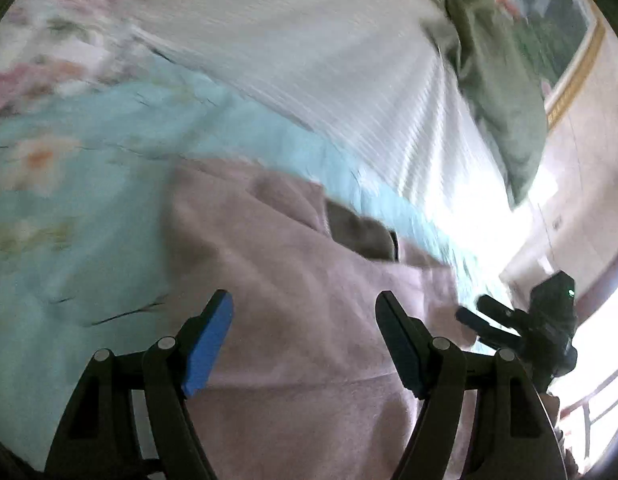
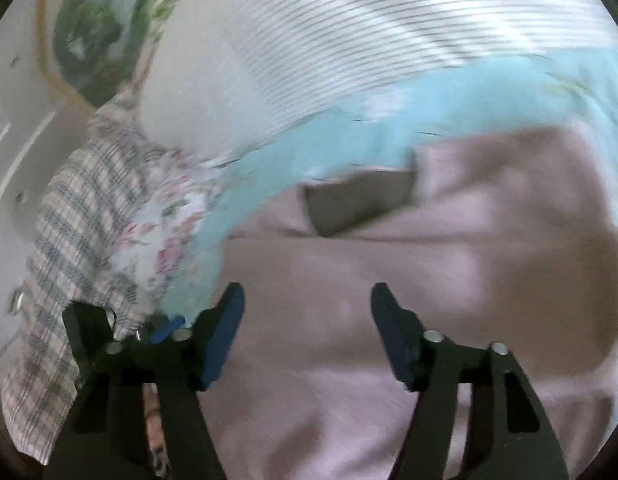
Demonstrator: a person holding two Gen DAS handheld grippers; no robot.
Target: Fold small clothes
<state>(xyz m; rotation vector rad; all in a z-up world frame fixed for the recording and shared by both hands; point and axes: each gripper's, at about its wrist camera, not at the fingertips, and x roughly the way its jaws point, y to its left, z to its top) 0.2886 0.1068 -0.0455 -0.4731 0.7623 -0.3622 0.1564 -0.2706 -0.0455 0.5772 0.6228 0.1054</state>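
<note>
Both claws gape above the mauve garment (image 1: 301, 320), gripping nothing.

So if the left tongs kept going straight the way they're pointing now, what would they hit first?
Most likely the pinkish-mauve garment spread on the bed. It fills the view between and ahead of the open left tongs, which hold nothing. The frame is blurred, so depth is uncertain; the light blue floral sheet lies off to the side.

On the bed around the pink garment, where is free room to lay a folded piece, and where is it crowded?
Free: the light blue floral sheet left of the pink garment, and the white striped cover beyond it. Crowded: the side with the checked cloth and floral fabric, and the green pillow corner.
</note>
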